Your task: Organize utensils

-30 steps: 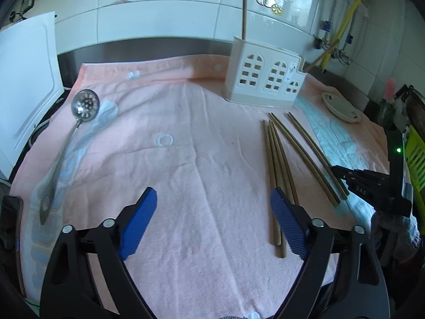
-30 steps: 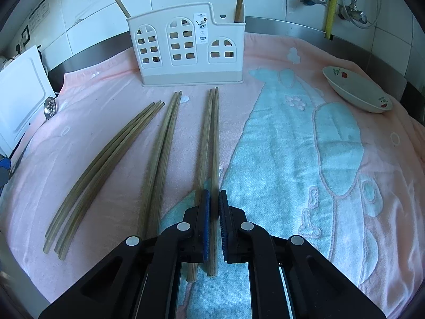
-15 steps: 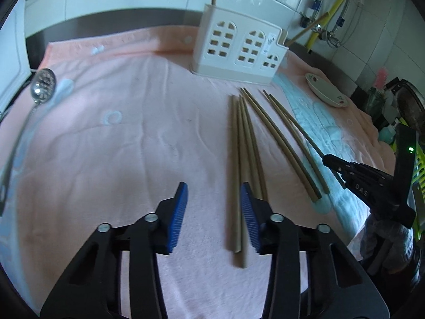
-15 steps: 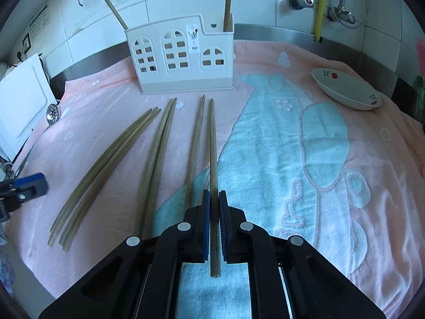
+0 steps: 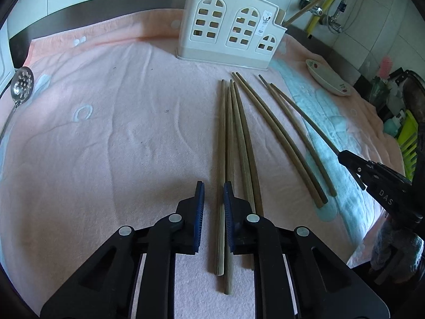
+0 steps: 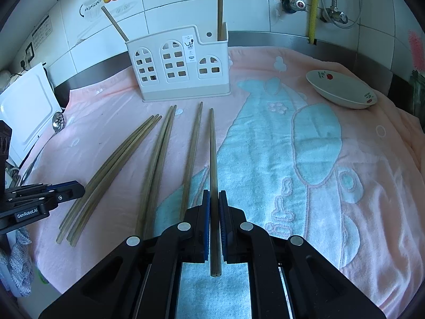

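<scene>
The left gripper (image 5: 213, 190) is closing around the leftmost chopstick (image 5: 221, 159) lying on the pink towel (image 5: 106, 133). The right gripper (image 6: 214, 199) pinches one lifted chopstick (image 6: 212, 159). Only the left view shows the slotted spoon (image 5: 21, 85); both show the white utensil holder (image 6: 183, 69) beyond.

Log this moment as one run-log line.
left gripper: closing, leftmost chopstick between jaws | right gripper: shut on lifted chopstick | holder: two sticks in | rest: on towel
</scene>
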A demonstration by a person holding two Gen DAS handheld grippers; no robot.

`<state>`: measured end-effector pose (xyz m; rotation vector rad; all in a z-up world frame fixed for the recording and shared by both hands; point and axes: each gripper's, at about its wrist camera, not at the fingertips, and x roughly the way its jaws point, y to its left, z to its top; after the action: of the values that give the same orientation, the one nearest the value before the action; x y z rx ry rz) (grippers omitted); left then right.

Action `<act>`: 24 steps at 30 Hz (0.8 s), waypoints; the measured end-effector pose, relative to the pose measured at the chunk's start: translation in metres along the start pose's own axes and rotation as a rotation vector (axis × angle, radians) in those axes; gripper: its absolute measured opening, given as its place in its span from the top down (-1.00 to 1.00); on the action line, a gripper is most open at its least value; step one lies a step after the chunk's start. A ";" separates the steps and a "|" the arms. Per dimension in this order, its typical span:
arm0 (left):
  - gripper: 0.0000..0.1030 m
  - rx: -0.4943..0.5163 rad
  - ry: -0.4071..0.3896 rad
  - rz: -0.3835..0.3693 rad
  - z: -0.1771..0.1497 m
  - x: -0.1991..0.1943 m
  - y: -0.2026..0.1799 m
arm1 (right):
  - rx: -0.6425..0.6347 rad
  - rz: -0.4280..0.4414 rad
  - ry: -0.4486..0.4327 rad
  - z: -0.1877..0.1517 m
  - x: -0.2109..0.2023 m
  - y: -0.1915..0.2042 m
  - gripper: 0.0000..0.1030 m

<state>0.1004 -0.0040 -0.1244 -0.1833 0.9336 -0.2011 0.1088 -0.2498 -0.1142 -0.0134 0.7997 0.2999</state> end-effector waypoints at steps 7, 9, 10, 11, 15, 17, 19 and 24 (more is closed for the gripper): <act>0.83 0.030 -0.003 0.014 0.002 0.002 -0.008 | 0.002 0.003 -0.002 -0.001 0.000 -0.001 0.87; 0.83 0.042 -0.009 0.024 0.001 0.002 -0.010 | 0.004 0.004 -0.001 -0.001 0.000 -0.001 0.87; 0.83 0.046 -0.010 0.025 0.001 0.002 -0.011 | 0.003 0.003 -0.001 -0.001 -0.001 -0.001 0.87; 0.84 0.048 -0.011 0.025 0.000 0.002 -0.011 | 0.002 0.002 -0.001 -0.001 -0.001 -0.002 0.87; 0.84 0.026 -0.005 0.017 0.002 0.003 -0.006 | 0.002 -0.001 0.000 -0.003 -0.002 -0.002 0.87; 0.84 0.027 -0.003 0.018 0.002 0.003 -0.006 | 0.002 -0.001 -0.001 -0.004 -0.003 -0.002 0.88; 0.84 0.029 -0.004 0.020 0.001 0.003 -0.008 | 0.003 -0.001 -0.002 -0.004 -0.003 -0.002 0.88; 0.83 0.025 0.000 0.012 0.003 0.005 -0.004 | 0.001 0.000 -0.001 -0.004 -0.003 -0.002 0.87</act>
<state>0.1050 -0.0089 -0.1254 -0.1545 0.9312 -0.2013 0.1048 -0.2533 -0.1152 -0.0118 0.7988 0.2997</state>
